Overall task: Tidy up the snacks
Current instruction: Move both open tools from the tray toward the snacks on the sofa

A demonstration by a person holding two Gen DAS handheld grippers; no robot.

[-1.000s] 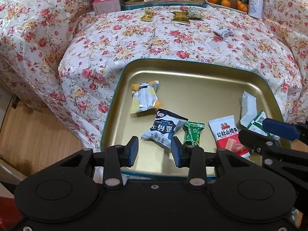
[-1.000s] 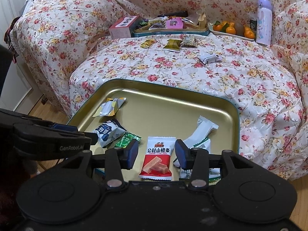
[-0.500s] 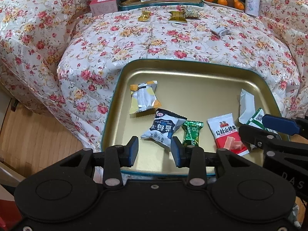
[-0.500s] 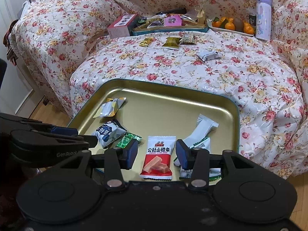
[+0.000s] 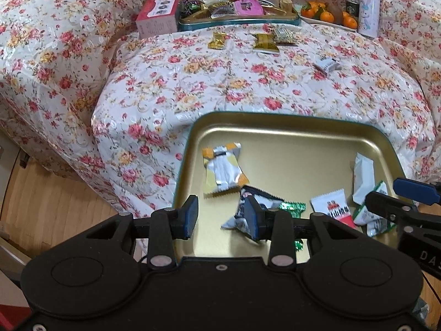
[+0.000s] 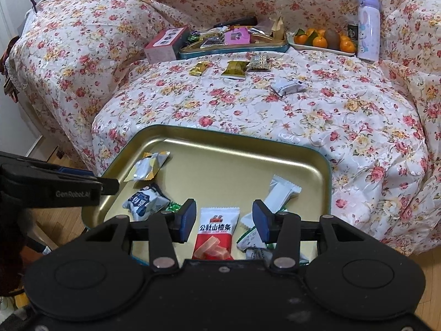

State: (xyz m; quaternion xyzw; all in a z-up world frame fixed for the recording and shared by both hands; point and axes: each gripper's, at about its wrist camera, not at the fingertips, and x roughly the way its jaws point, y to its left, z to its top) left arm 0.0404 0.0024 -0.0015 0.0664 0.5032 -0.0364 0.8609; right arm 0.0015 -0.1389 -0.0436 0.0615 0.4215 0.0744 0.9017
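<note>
Two handheld grippers hover over the near edge of a gold tray that rests on a sofa draped in floral cloth. The left gripper has its jaws apart with nothing pinched between the blue pads; the gap sits above bare tray floor, just left of a blue-and-white snack packet. The right gripper is likewise spread and grasping nothing, its pads standing either side of a red-and-white snack packet that lies flat on the tray below, untouched.

Six wrapped snacks lie in the tray. A silver-and-yellow packet sits farthest left and farthest back. The blue-and-white packet is nearer, with a green foil candy just to its right. Right of the red-and-white packet are a plain white packet and, nearer and partly under it, a green-and-white packet.

More snacks are scattered on the cloth beyond the tray: two gold-wrapped pieces and, a small patterned one touching the second, and a silver-white wrapper to the right. At the far end stand a pink box, a second tray heaped with sweets, a dish of oranges and a lilac-capped bottle.
</note>
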